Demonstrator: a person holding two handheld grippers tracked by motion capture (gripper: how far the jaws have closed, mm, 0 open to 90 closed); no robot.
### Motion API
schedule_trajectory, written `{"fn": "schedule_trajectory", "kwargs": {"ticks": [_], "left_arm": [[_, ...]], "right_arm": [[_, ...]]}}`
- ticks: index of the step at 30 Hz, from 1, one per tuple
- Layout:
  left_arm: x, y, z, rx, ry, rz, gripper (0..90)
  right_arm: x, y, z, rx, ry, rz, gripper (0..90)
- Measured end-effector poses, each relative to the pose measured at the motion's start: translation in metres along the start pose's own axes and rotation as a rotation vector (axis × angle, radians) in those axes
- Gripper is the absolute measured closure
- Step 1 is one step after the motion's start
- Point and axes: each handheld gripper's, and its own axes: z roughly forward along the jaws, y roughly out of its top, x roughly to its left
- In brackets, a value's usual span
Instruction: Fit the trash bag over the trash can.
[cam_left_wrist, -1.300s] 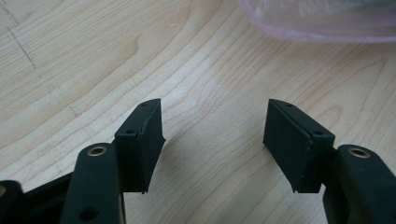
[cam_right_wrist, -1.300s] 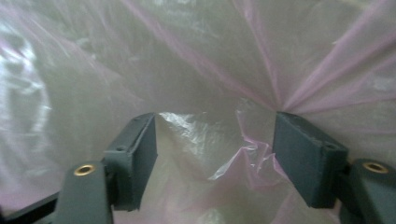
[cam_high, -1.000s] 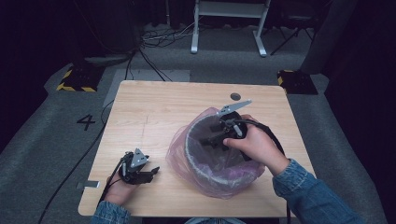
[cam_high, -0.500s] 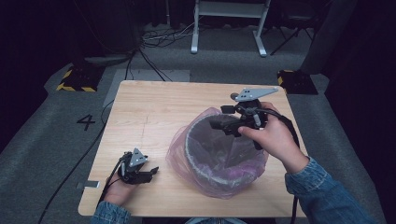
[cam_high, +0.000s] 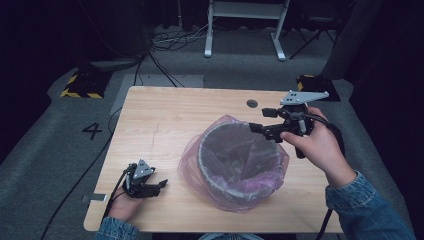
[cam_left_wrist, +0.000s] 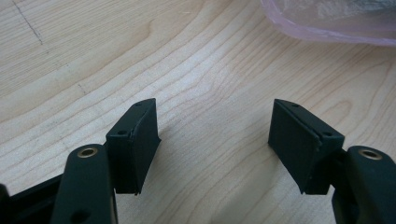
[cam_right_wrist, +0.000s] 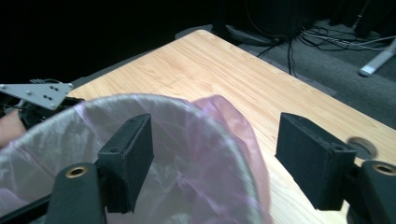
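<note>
text: "4" | on: grey floor (cam_high: 60, 150) | where: left of table (cam_high: 165, 120)

Both sleeves are blue denim. Each black tool (cam_high: 257, 122) has a grey three-cornered plate (cam_high: 303, 96) on top. Brass rings (cam_left_wrist: 87, 152) sit by the pads.

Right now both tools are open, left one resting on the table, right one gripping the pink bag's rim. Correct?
Not quite. The right tool grips nothing: the right gripper view shows its jaws wide apart above the pink bag, closed on no plastic. The rest is correct.
</note>
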Motion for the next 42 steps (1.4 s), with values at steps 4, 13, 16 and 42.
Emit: {"fn": "schedule_trajectory", "kwargs": {"ticks": [4, 13, 16, 42], "left_arm": [[0.002, -0.001, -0.001, 0.001, -0.011, 0.005, 31.5], [0.003, -0.003, -0.003, 0.006, -0.016, 0.007, 28.2], [0.003, -0.004, -0.004, 0.004, -0.013, 0.006, 27.5], [0.004, -0.008, -0.008, 0.009, 0.014, -0.011, 25.6]], "right_arm": [[-0.007, -0.006, -0.011, 0.001, -0.021, 0.007, 28.1], [-0.021, -0.024, -0.039, -0.005, -0.079, 0.036, 28.1], [-0.026, -0.032, -0.047, -0.003, -0.096, 0.048, 28.1], [-0.06, -0.126, -0.074, 0.099, -0.165, 0.116, 26.3]]}}
